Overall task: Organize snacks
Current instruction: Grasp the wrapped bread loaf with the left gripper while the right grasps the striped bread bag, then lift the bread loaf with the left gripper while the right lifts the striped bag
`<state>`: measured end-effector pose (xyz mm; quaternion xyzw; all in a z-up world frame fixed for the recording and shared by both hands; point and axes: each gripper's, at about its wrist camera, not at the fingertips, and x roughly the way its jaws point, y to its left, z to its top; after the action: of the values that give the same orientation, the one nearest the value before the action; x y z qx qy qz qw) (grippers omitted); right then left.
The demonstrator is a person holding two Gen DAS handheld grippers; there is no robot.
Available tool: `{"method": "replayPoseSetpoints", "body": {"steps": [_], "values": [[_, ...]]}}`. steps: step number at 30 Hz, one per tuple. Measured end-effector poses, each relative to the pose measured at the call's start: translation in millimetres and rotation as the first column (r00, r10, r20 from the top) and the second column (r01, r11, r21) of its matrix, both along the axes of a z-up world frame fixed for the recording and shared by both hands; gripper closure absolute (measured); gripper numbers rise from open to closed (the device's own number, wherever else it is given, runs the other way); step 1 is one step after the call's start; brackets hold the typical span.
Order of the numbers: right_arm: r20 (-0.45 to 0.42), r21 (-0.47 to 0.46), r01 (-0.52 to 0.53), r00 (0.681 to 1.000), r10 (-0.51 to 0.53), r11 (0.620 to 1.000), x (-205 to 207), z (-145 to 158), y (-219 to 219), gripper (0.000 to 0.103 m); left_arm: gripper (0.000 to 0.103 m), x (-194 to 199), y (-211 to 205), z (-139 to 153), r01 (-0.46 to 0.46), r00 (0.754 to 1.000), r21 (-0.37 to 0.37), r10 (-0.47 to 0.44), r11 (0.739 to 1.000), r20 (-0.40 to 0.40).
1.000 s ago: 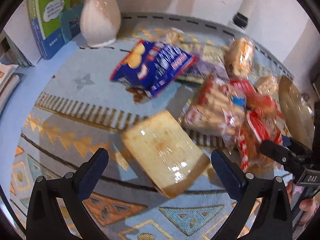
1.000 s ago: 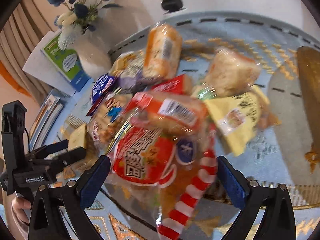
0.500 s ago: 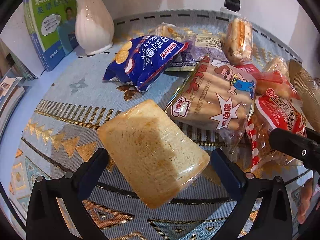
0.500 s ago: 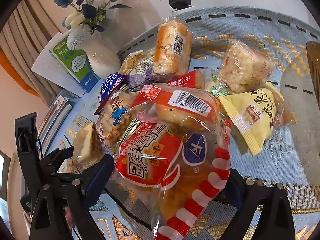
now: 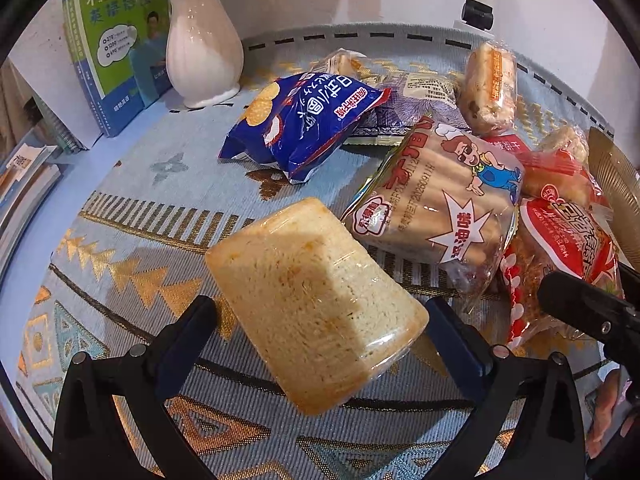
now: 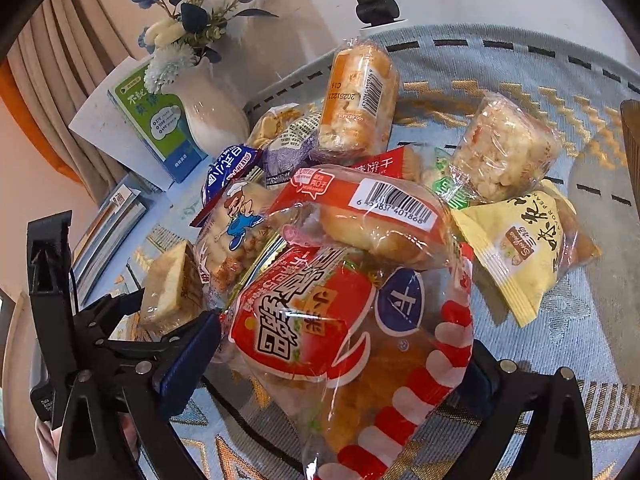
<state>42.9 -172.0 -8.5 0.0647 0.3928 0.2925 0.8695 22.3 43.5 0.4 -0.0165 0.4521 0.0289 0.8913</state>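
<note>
Now the left gripper (image 5: 318,320) stands spread around the wrapped cake slab (image 5: 316,304), pads beside its edges but not visibly pressing. The right gripper (image 6: 344,360) is at full spread and opening, with the red snack bag (image 6: 344,344) between its fingers. Best to centre each packet between the pads and close gently, since both wrappers look soft and slippery.

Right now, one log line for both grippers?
left gripper: open, bread between jaws | right gripper: jaws opening, red bag between them | both items on cloth
</note>
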Motion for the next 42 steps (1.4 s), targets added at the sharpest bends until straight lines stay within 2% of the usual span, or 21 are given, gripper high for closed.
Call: {"method": "replayPoseSetpoints", "body": {"steps": [13, 21, 23, 25, 26, 27, 33, 38, 42], "values": [[0.004, 0.000, -0.003, 1.000, 0.003, 1.000, -0.9, 0.8, 1.3, 0.000, 0.000, 0.1, -0.4, 0.1, 0.000, 1.000, 0.001, 0.000, 1.000, 0.000], [0.008, 0.002, -0.018, 1.000, 0.018, 1.000, -3.6, 1.8, -1.6, 0.010, 0.000, -0.9, -0.7, 0.1, -0.001, 1.000, 0.001, 0.001, 1.000, 0.000], [0.009, 0.009, -0.016, 1.000, 0.016, 1.000, -4.9, 2.1, -2.6, 0.015, 0.000, -1.9, -0.1, 0.4, -0.004, 1.000, 0.001, 0.004, 1.000, 0.002], [0.008, 0.025, -0.008, 1.000, 0.008, 1.000, -5.7, 2.2, -5.1, 0.019, 0.010, -6.6, 5.0, 3.0, -0.018, 1.000, -0.003, 0.018, 1.000, 0.019], [0.006, 0.037, -0.005, 1.000, 0.005, 0.999, -5.6, 2.5, -6.8, 0.022, 0.024, -9.0, 8.5, 5.4, -0.025, 0.999, -0.016, 0.025, 1.000, 0.038], [0.005, 0.050, -0.001, 1.000, 0.001, 0.999, -5.3, 2.5, -8.9, 0.023, 0.029, -11.4, 10.7, 7.7, -0.029, 0.998, -0.026, 0.030, 0.999, 0.052], [0.008, 0.077, -0.006, 1.000, 0.005, 0.997, -6.1, 4.9, -10.5, 0.025, 0.034, -17.4, 29.1, 16.1, -0.054, 0.992, -0.115, 0.066, 0.992, 0.109], [0.022, 0.147, -0.047, 0.999, 0.044, 0.988, -10.8, 10.5, -9.5, 0.027, 0.038, -23.4, 24.7, 23.2, -0.038, 0.985, -0.104, 0.054, 0.994, 0.162], [0.104, 0.145, -0.061, 0.994, 0.047, 0.988, -22.8, 23.5, -6.9, 0.027, 0.040, -26.2, 27.6, 24.7, -0.045, 0.981, -0.113, 0.066, 0.993, 0.185]]}}
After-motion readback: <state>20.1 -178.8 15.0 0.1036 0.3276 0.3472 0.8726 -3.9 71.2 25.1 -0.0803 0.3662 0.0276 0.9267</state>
